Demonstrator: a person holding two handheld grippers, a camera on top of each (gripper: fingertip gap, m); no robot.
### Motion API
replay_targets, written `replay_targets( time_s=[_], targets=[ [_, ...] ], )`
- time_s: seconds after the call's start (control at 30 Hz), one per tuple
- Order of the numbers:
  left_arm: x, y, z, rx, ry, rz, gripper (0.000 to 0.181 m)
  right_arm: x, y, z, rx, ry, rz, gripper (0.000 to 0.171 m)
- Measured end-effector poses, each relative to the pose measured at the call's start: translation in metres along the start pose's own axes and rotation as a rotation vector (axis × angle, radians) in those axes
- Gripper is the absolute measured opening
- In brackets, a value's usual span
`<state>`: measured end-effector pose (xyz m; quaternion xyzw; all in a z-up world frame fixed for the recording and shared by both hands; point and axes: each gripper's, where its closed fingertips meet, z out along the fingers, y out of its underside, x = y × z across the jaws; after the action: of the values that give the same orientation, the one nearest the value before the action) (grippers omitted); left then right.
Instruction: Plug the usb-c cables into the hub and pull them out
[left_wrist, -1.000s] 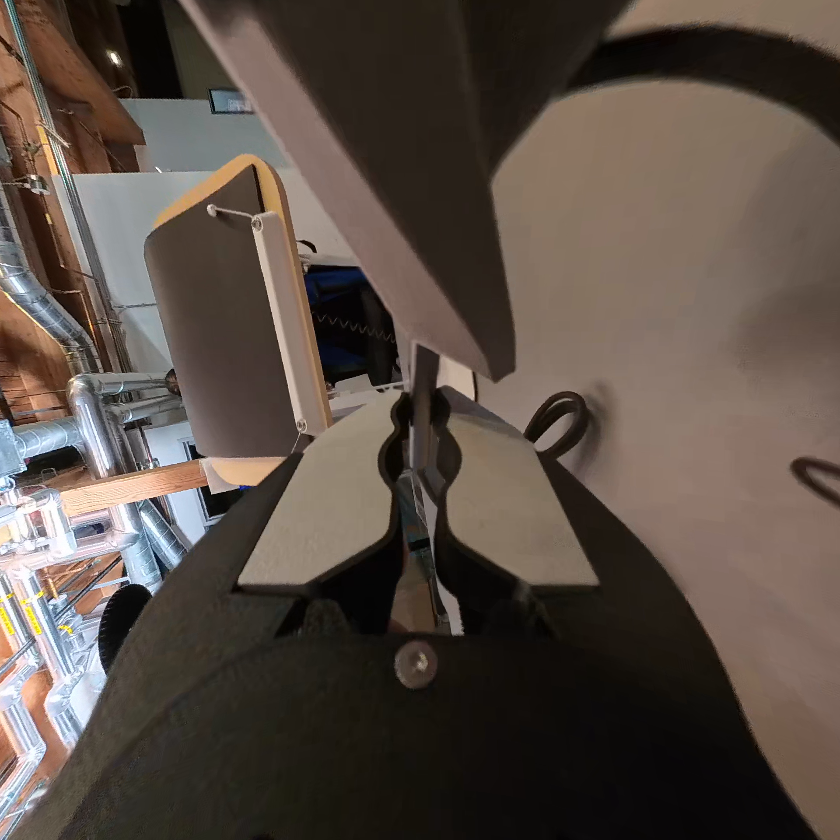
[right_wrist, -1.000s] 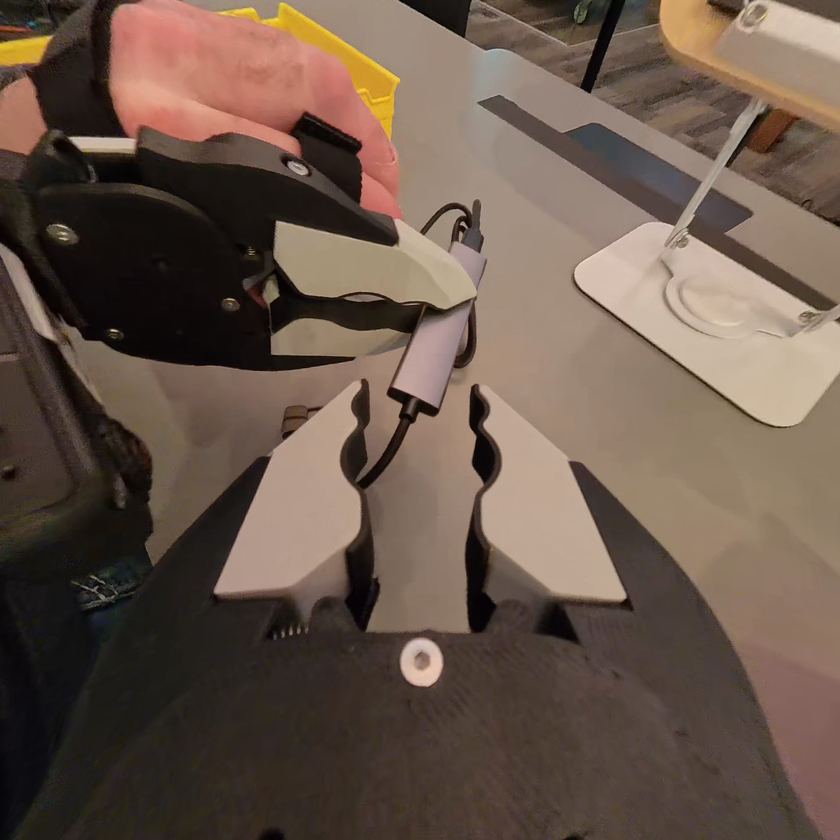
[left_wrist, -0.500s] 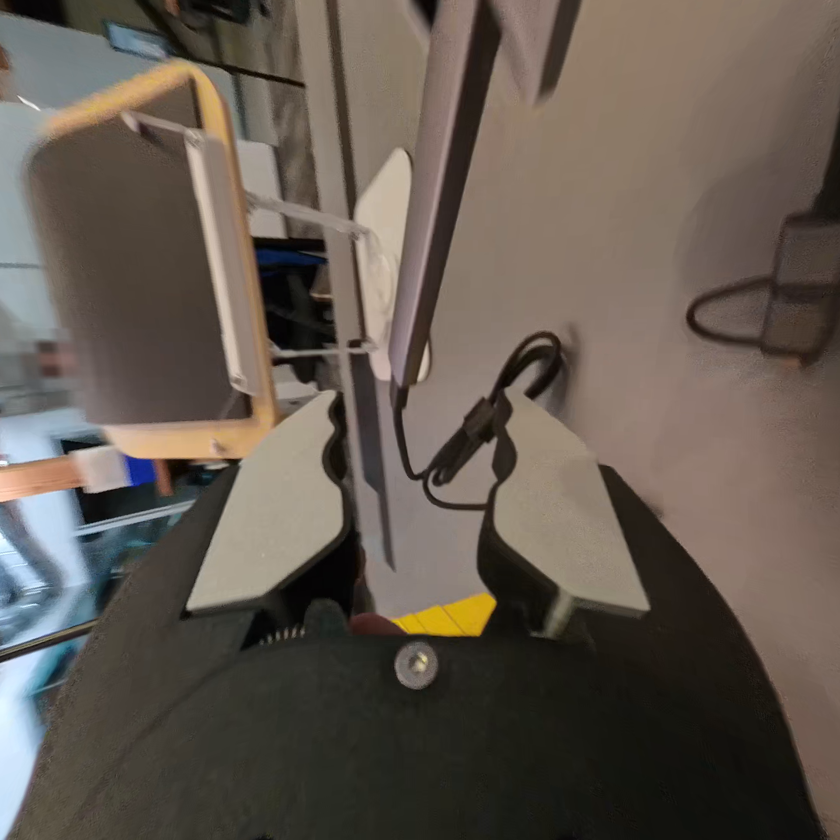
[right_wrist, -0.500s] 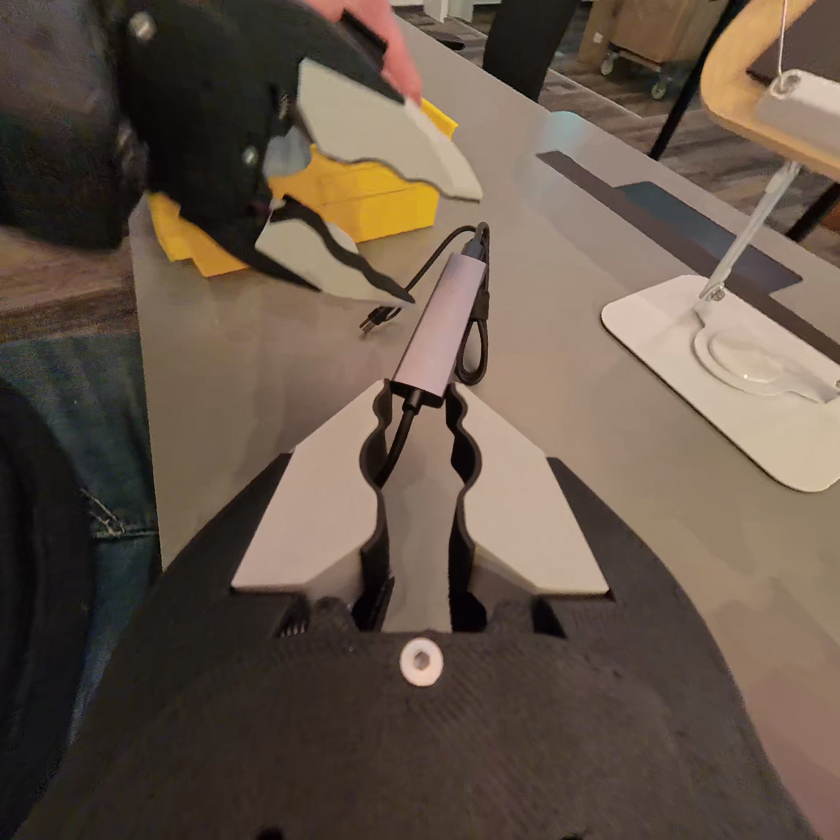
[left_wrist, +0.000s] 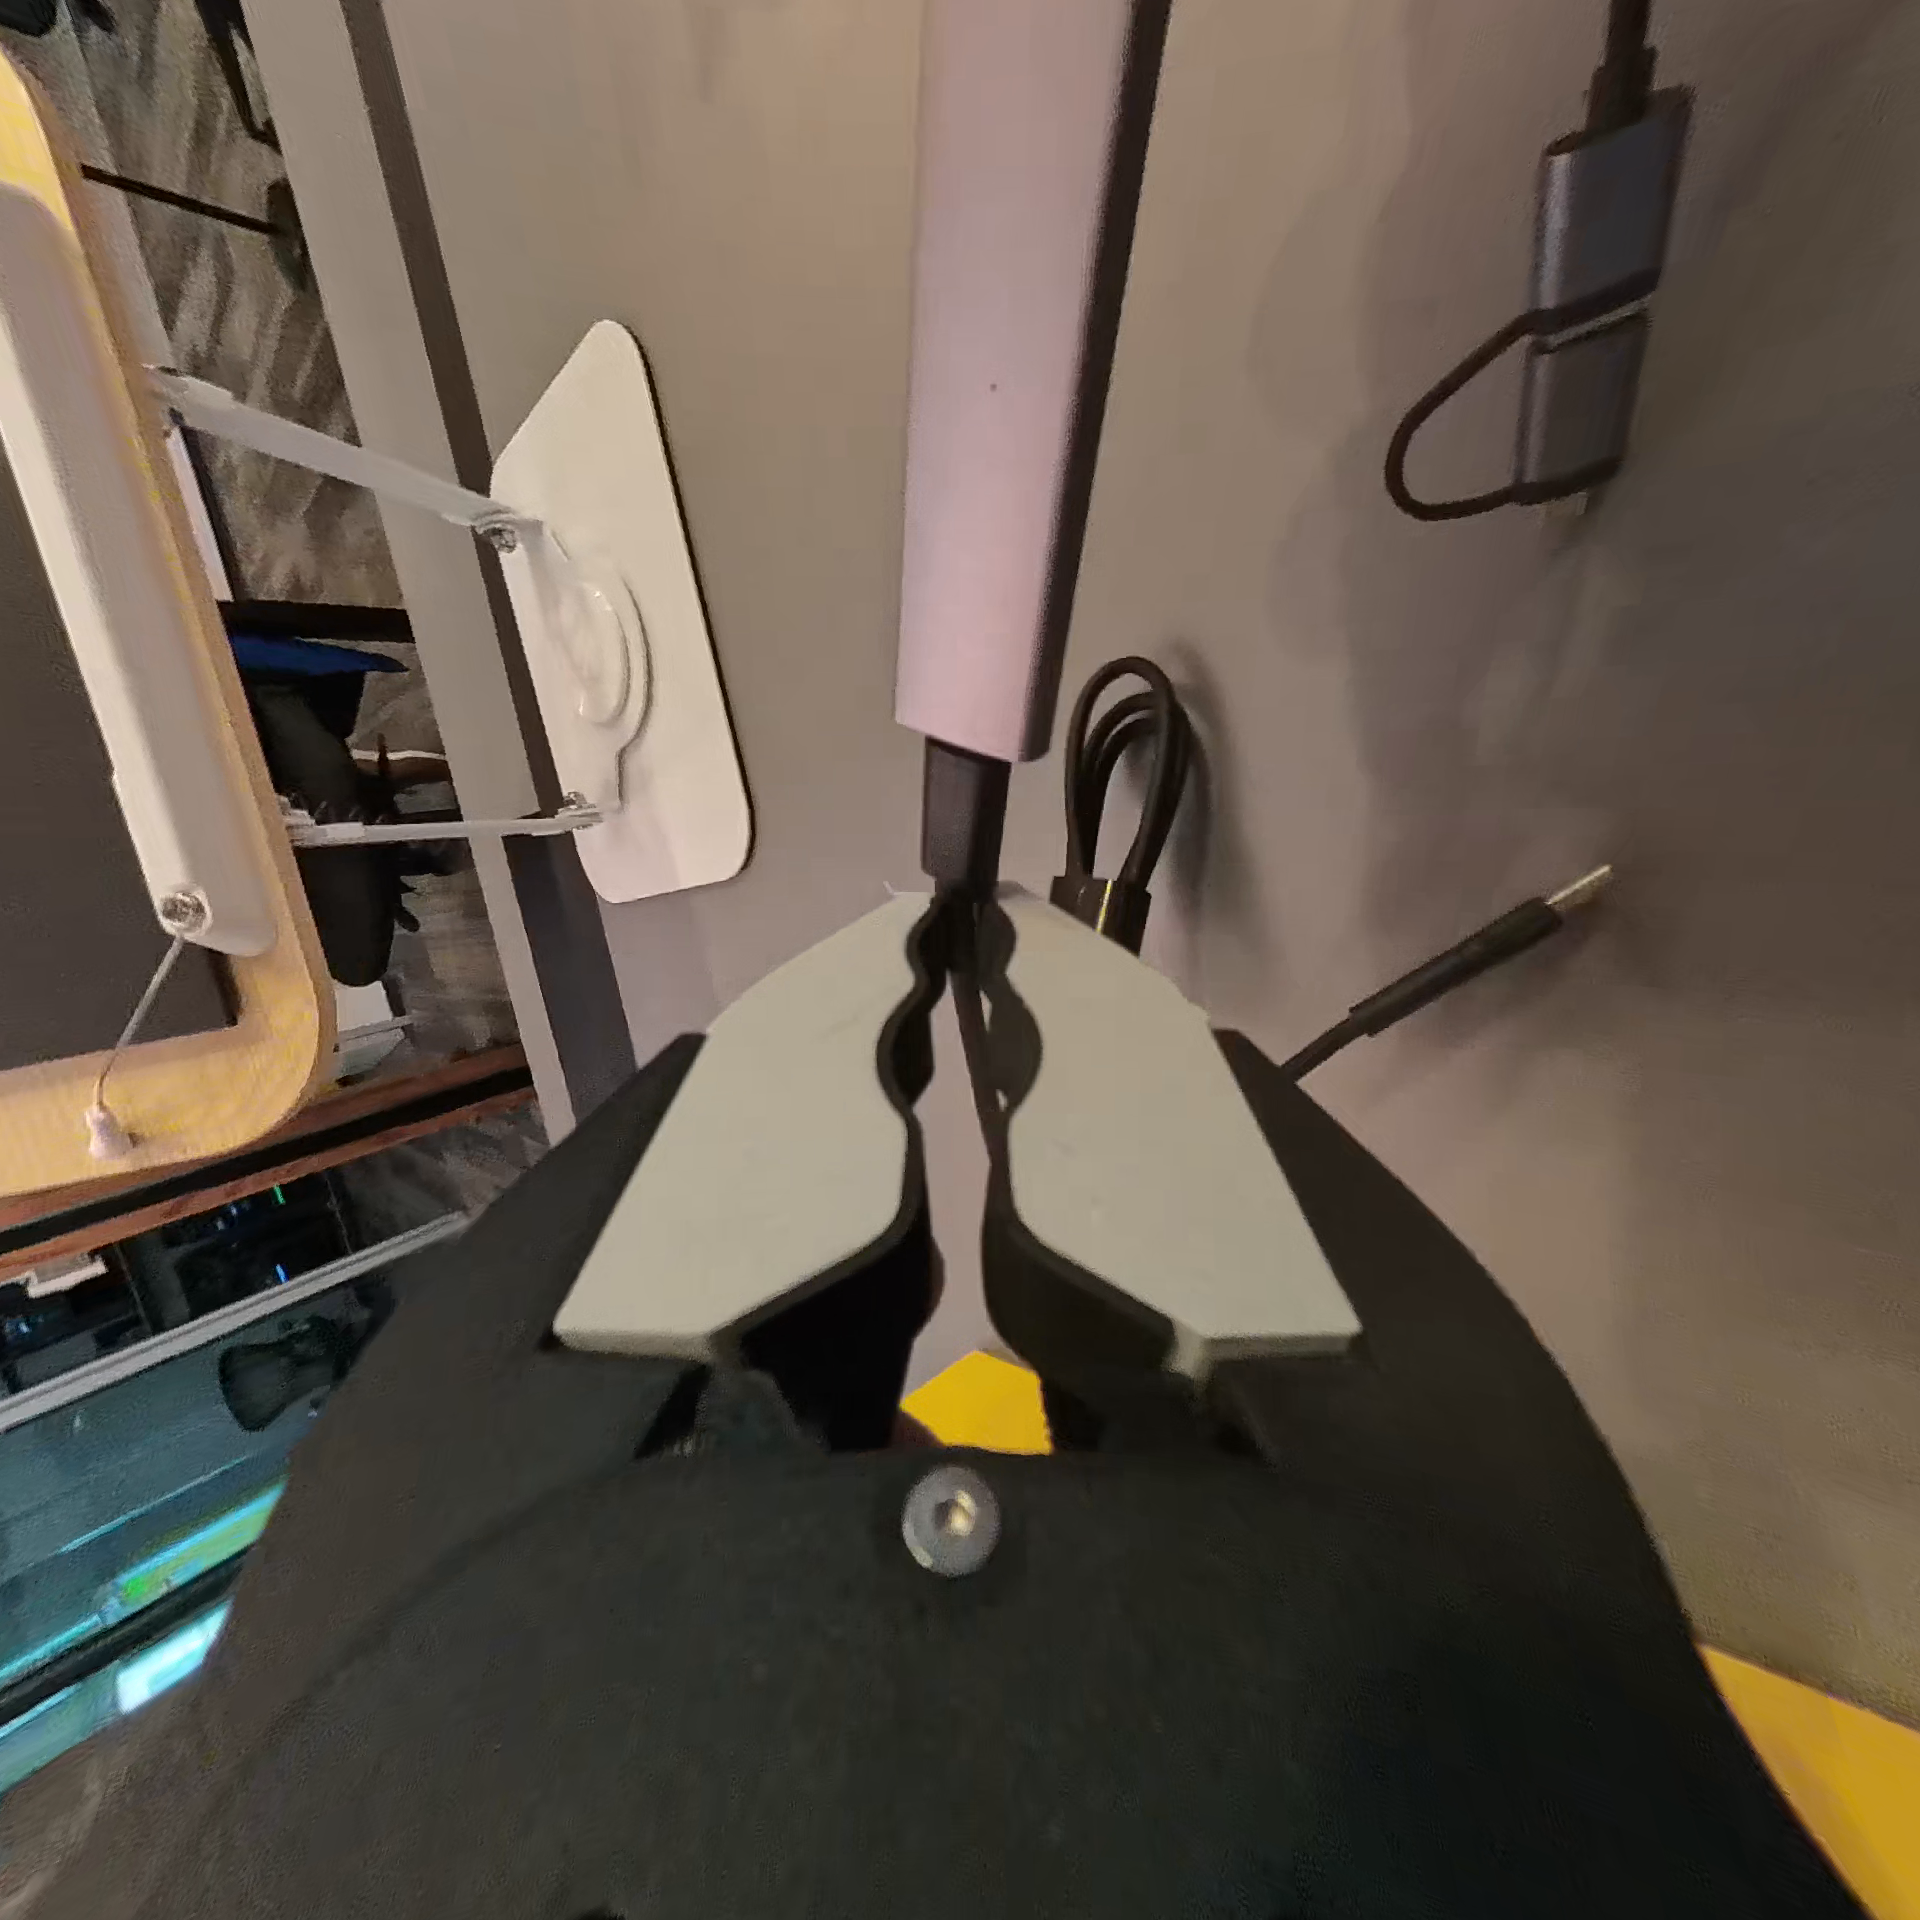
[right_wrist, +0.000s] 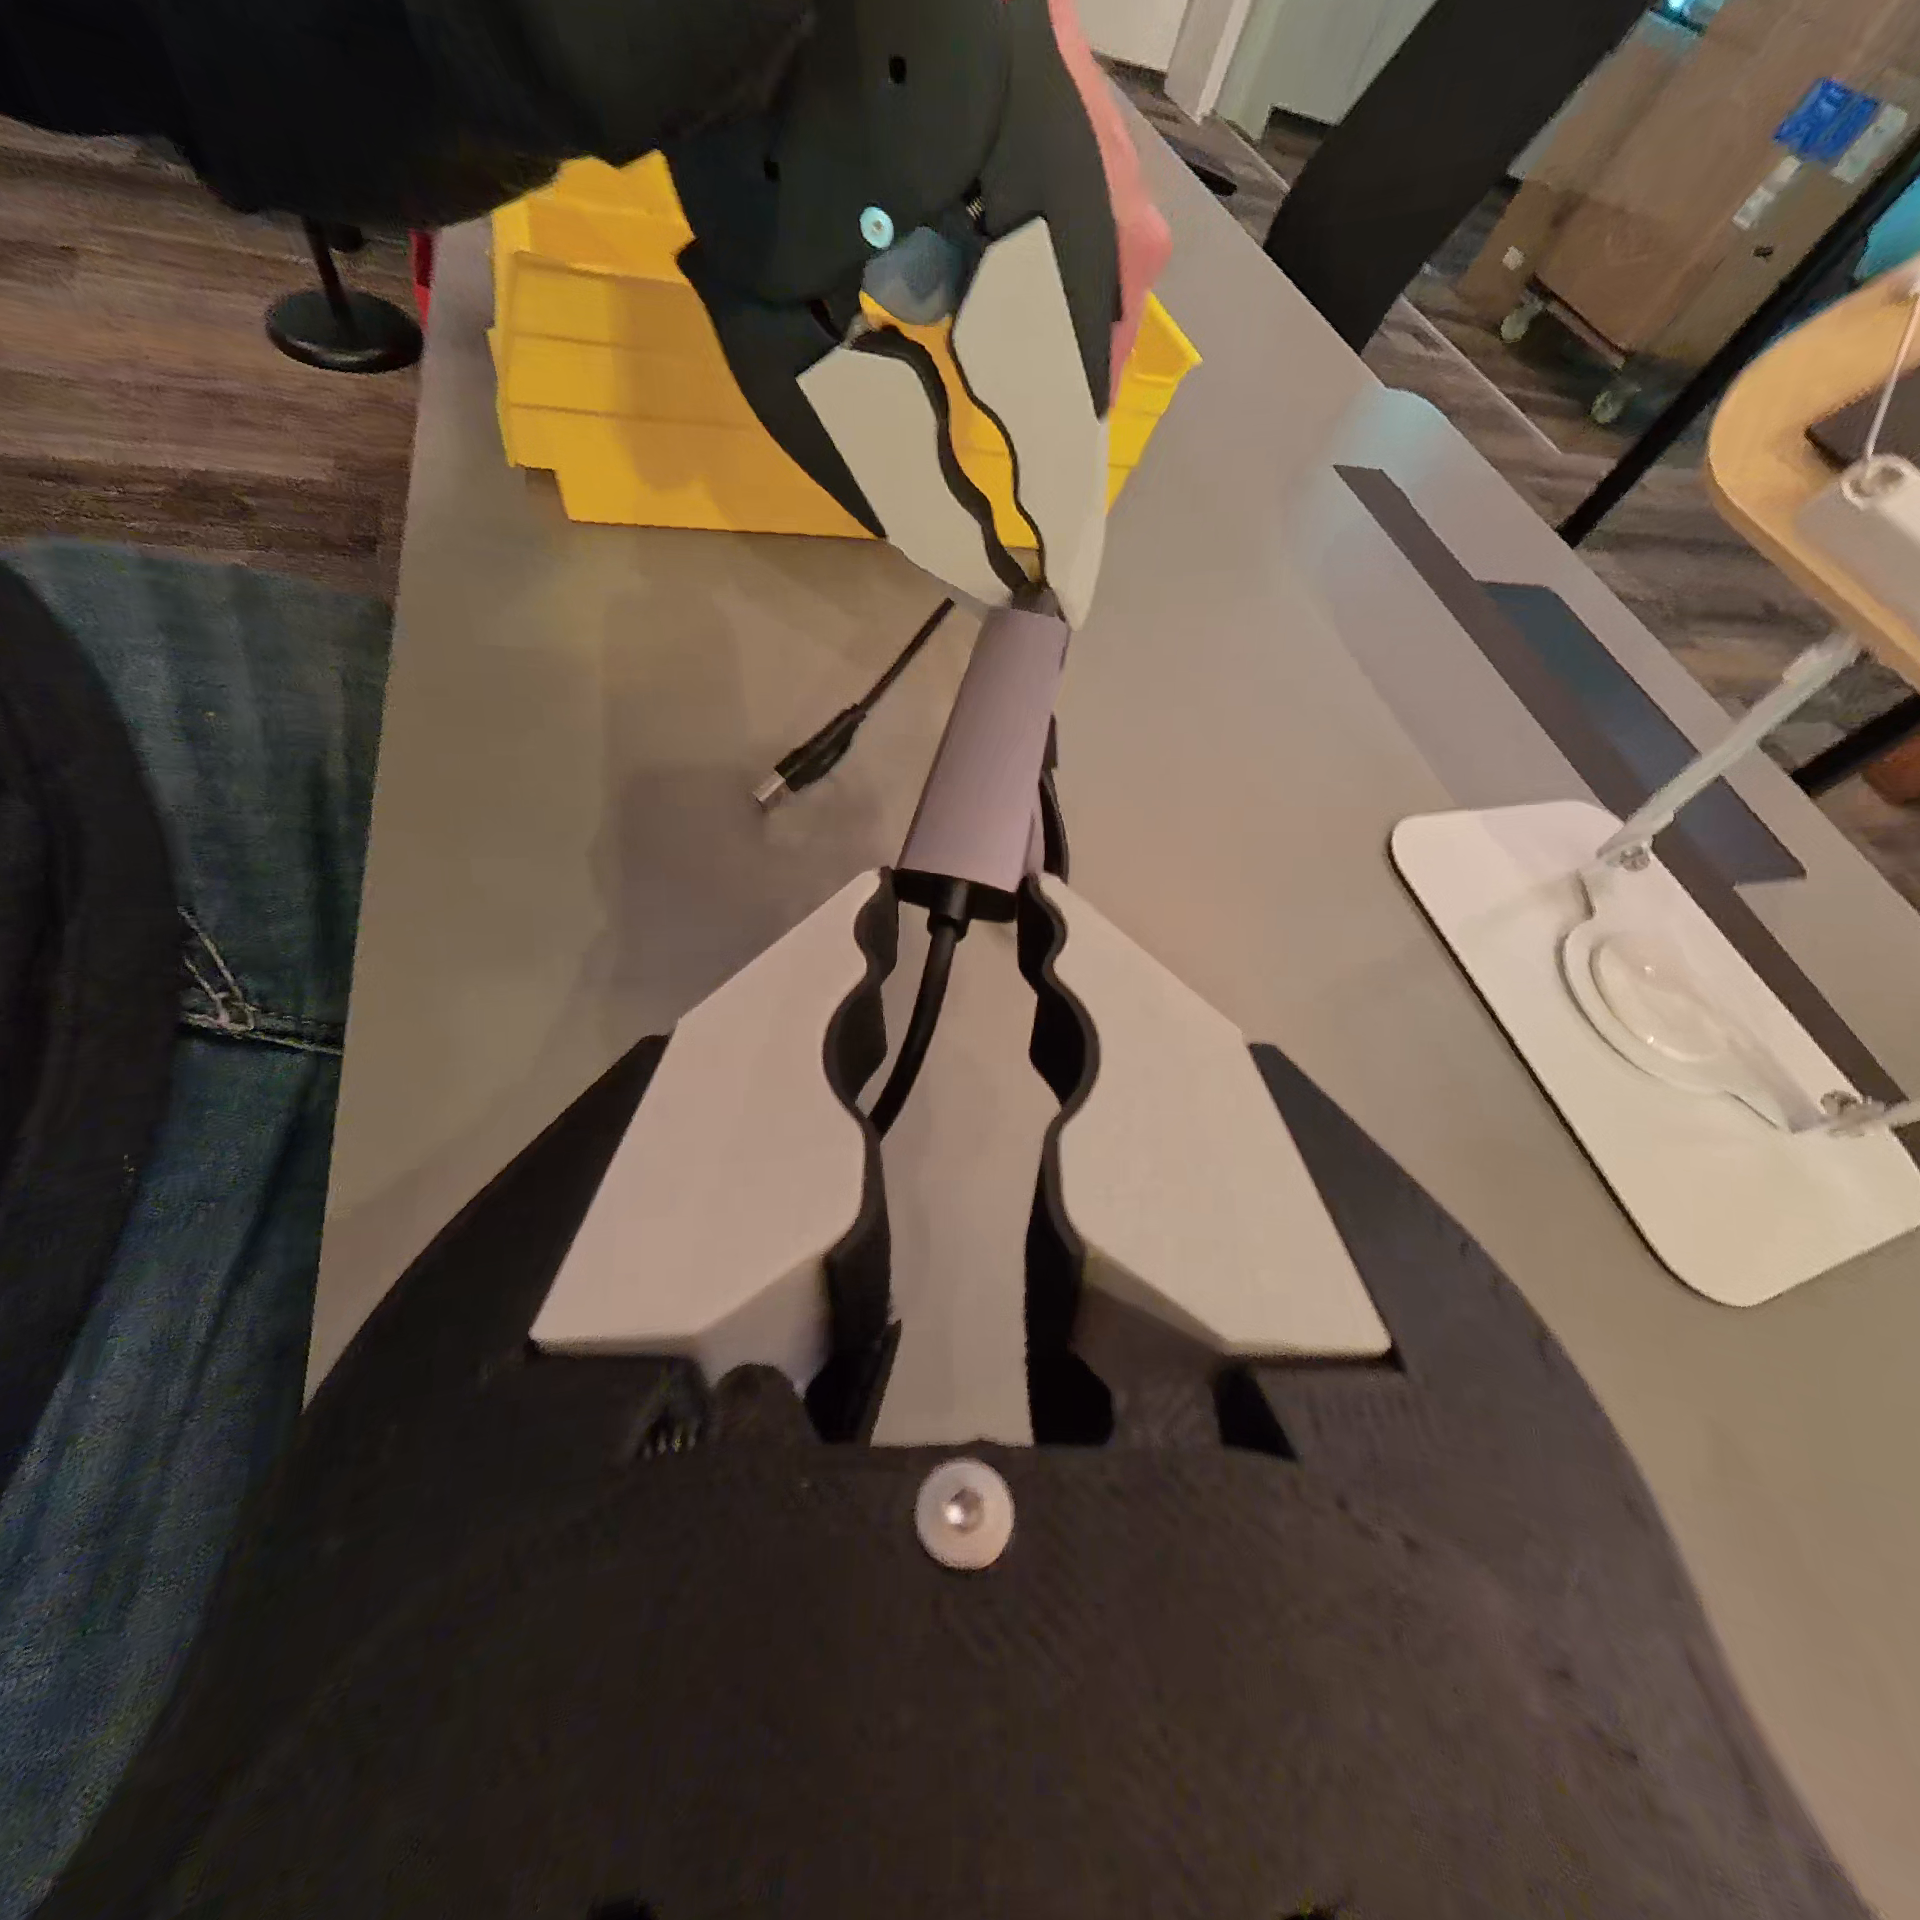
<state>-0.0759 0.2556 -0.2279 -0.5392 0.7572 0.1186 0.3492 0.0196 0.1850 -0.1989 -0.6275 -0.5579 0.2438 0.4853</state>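
Left gripper (left_wrist: 961, 914): jaws nearly closed, pinching a thin black cable (left_wrist: 971, 1039) just behind its black plug (left_wrist: 956, 821). The plug is seated in the near end of the long, slim grey-lilac metal hub (left_wrist: 987, 416), which runs off toward 12 o'clock.

Right gripper (right_wrist: 956, 894): jaws closed in on the black collar (right_wrist: 951, 899) at the hub's other end; a thicker black lead (right_wrist: 914, 1029) trails back between the fingers toward 6 o'clock. Grip looks firm, but contact on the right-hand pad is partly hidden.

In the right wrist view the hub (right_wrist: 992, 748) spans between the two grippers, lifted and tilted above the grey tabletop (right_wrist: 582, 727), the left gripper (right_wrist: 1023, 592) at 12 o'clock.

Outward: a loose black cable end with a metal plug (left_wrist: 1455, 966) lies on the table at 2 o'clock in the left view. A coiled black cable bundle (left_wrist: 1127, 769) sits just beside the hub. A dark grey adapter with a loop tether (left_wrist: 1579, 312) lies farther off at 1 o'clock. White stand base (right_wrist: 1662, 1039) at 3 o'clock, yellow plastic bins (right_wrist: 644, 395) at 11 o'clock in the right view.

Progress, as judged: one cable is plugged in, held ready for pulling out. At least one loose cable lies unplugged; whether it has had its turn cannot be told.
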Motion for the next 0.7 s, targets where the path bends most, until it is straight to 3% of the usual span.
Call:
replay_targets(
  time_s=[0.13,0.37,0.7],
  targets=[
    [-0.002,0.003,0.003,-0.019,-0.031,-0.048,0.004,0.016,0.016,0.001,-0.086,0.061,0.064,0.020],
    [-0.003,0.009,0.002,-0.110,-0.086,-0.052,0.004,0.026,0.011,-0.006,-0.174,0.125,0.008,0.052],
    [-0.006,-0.023,-0.013,-0.134,-0.186,-0.053,0.004,0.021,0.004,0.038,-0.200,0.005,-0.003,0.049]
  ],
)
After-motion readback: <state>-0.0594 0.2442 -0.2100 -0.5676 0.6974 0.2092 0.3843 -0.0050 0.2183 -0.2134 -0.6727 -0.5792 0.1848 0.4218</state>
